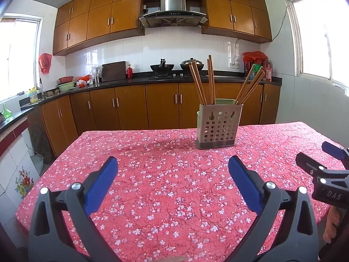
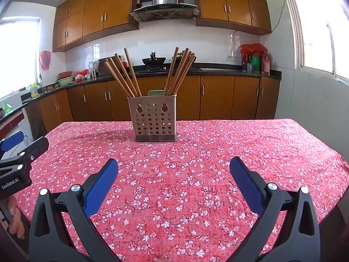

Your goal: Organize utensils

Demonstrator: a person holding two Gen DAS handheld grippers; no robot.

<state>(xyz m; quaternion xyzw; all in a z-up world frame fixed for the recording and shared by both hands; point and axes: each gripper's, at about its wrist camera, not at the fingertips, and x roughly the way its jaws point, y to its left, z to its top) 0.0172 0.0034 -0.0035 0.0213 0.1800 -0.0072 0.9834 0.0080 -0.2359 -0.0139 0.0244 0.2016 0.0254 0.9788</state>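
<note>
Your left gripper (image 1: pixel 172 170) and right gripper (image 2: pixel 173 171) both have their fingers spread wide, holding nothing, above the pink floral surface (image 2: pixel 218 152). Farther ahead, a perforated holder (image 2: pixel 152 120) stands upright, full of chopsticks (image 2: pixel 124 74).

One utensil holder (image 2: pixel 152 121), about twelve chopsticks (image 2: pixel 122 74), two woks (image 2: pixel 153 61), two grippers (image 2: pixel 173 170)

Ahead of the right gripper (image 2: pixel 173 166) — blue pads on black arms — the desk (image 2: pixel 240 144) wears a red-pink cloth scattered with small white blossoms. The perforated utensil holder (image 2: pixel 152 120) is grey-beige with a darker base; its chopsticks (image 2: pixel 122 74) are brown wood.
</note>
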